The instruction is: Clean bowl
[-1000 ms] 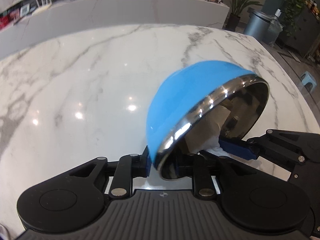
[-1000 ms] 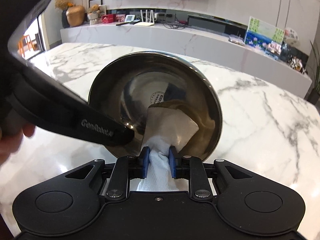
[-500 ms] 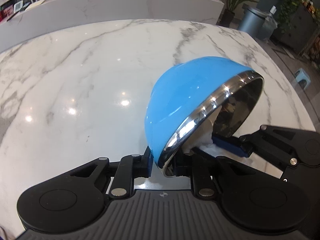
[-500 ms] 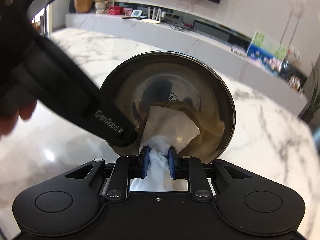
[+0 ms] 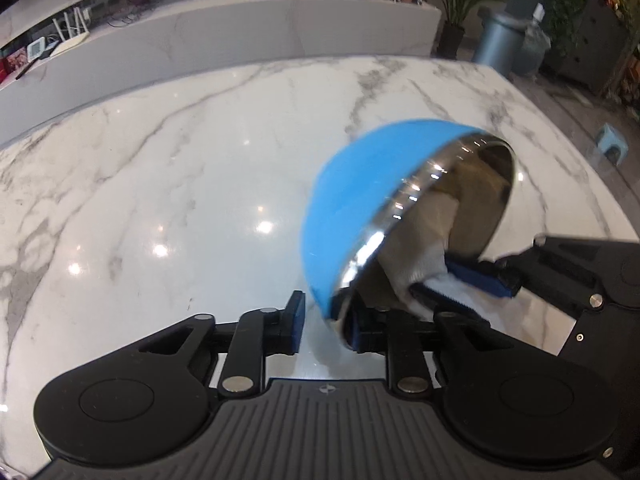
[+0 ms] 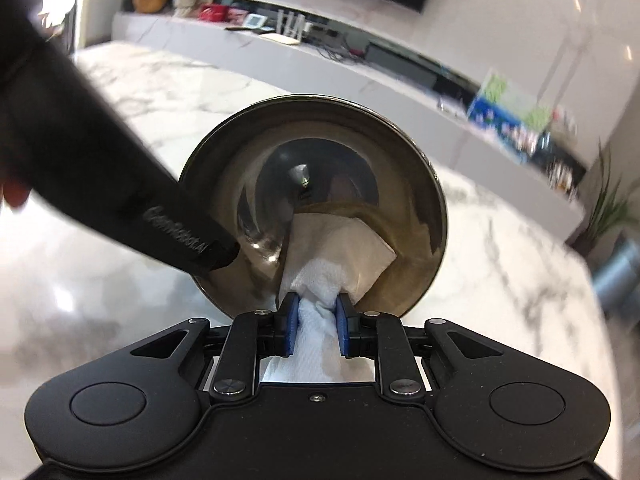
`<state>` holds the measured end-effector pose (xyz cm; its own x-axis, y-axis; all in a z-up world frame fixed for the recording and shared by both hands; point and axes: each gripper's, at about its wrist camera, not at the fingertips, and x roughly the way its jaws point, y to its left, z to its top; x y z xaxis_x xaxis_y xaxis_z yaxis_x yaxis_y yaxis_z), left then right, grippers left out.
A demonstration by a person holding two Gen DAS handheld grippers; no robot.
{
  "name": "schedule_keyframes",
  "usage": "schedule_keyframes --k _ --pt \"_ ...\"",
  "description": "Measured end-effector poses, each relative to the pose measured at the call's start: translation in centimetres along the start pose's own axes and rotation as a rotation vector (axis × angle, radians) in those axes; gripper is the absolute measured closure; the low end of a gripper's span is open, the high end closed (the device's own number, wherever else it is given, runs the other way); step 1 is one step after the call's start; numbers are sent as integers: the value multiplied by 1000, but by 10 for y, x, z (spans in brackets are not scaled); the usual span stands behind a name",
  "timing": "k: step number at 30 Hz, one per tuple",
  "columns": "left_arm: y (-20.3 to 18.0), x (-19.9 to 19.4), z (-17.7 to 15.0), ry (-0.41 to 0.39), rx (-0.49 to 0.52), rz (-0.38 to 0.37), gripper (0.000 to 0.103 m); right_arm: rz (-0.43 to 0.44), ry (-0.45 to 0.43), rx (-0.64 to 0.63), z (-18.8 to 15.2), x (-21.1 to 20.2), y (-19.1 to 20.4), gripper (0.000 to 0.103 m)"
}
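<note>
A bowl [image 5: 360, 200], blue outside and shiny steel inside [image 6: 320, 184], stands tilted on its edge over the marble table. Its low rim sits between the jaws of my left gripper [image 5: 326, 326], which are opening. The right pad lies against the inside of the rim, and a gap shows between the left pad and the blue wall. My right gripper [image 6: 316, 318] is shut on a white paper towel [image 6: 340, 256] and presses it against the lower inside wall of the bowl. In the left wrist view the towel [image 5: 424, 256] and the right gripper's fingers [image 5: 480, 280] enter from the right.
The white marble table [image 5: 180, 180] stretches far to the left and ahead. Its right edge [image 5: 580, 152] is close, with a bin [image 5: 500, 44], plants and a small stool on the floor beyond. A long counter with clutter runs behind the table. A person's fingertip [image 6: 14, 196] shows at the left.
The left jaws have spread, so a gap now shows beside the left pad. The bowl has shifted right in the left wrist view. The towel stays pressed inside the bowl.
</note>
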<state>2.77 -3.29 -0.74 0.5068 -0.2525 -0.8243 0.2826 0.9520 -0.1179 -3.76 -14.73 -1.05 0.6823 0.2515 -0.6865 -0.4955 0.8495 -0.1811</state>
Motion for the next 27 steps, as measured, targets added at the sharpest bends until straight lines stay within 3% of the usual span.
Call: schedule_keyframes --k 8,11,13,20,24,27 --pt "2 8 -1 -17 -79 -55 80 168 35 368 -1 4 -47 85" --pt "4 10 1 -2 -105 -71 84 179 36 389 2 8 -51 85" --pt "3 11 3 4 -103 -81 91 176 35 377 4 8 -51 85" --pt "-11 9 4 11 2 -37 91 118 23 257 8 3 -36 86" --pt "-14 6 4 20 38 -27 91 52 13 151 5 0 -23 86" --pt "-19 2 5 26 103 -1 90 -48 -3 30 3 -1 -10 86"
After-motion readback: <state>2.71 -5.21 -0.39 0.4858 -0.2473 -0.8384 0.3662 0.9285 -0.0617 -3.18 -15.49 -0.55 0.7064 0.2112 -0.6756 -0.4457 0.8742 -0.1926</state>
